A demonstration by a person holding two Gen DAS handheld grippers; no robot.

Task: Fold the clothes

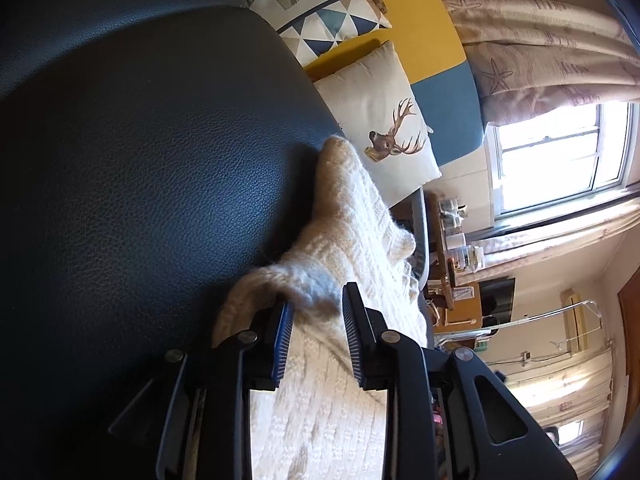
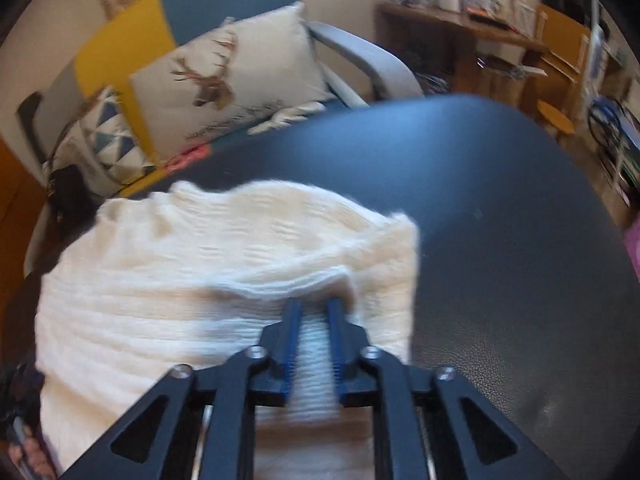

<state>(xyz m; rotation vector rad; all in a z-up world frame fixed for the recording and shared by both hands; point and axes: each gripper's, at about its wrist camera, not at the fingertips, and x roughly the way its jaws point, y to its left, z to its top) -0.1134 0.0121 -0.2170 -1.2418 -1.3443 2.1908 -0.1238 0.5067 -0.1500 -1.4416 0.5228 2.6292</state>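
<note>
Dark leather tabletop (image 2: 500,208), sofa behind. Cream knit sweater (image 2: 200,264) lies at its near-left edge, long axis 10-to-4. Right gripper (image 2: 315,305), nearer, is almost closed, pinching the fold ridge at 12. Left gripper (image 1: 316,308) is part-open around a bunched edge; grip unclear.

We're riding both wrists, close over the cream knitted sweater (image 1: 344,240) (image 2: 224,264) on the dark leather tabletop (image 1: 152,152) (image 2: 500,216); both views share the deer-print cushion (image 1: 380,128) (image 2: 232,80).
</note>
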